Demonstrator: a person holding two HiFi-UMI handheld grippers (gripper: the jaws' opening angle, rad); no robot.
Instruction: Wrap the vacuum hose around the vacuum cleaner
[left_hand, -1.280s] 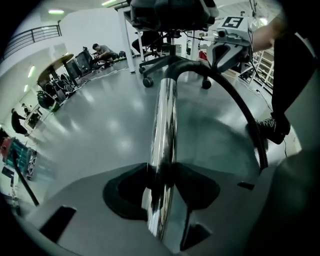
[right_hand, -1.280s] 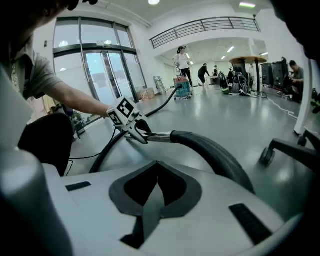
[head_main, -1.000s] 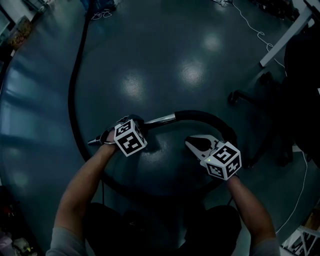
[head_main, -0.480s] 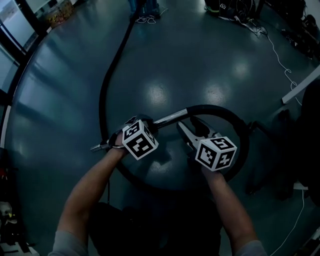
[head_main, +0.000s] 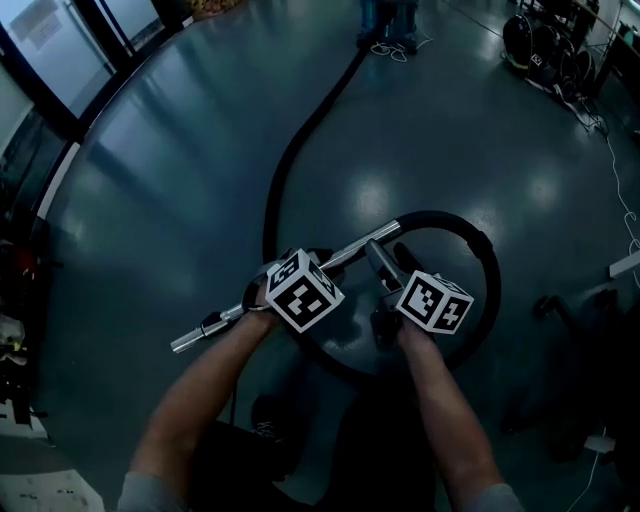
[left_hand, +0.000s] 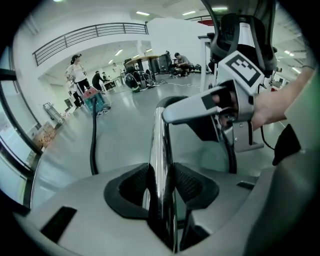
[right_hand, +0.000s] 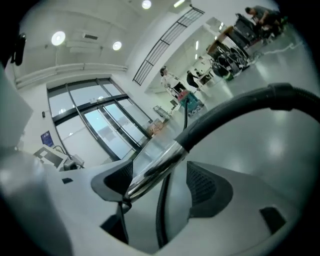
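The left gripper (left_hand: 161, 182) is clenched on the metal wand tube (left_hand: 159, 145): both black pads bear against the tube, which runs straight out between them. In the head view the tube (head_main: 345, 255) lies slantwise in front of the person, its free end low at the left and its hose end high at the right. The right gripper (right_hand: 162, 182) is released; its jaws have just been opening. The tube (right_hand: 160, 167) crosses the gap between them, close against the left pad, while the right pad stands clear of it. In the head view this gripper reaches the tube just short of the joint with the hose. The black vacuum hose (head_main: 480, 260) leaves the upper end of the tube, curves in a loop to the right and back beneath both forearms, then runs away across the glossy grey floor (head_main: 180, 180) toward the top of the view. In the left gripper view the hose (left_hand: 93, 145) rises to a teal and red unit (left_hand: 94, 101) well apart from the grippers; it is too small to identify with certainty.
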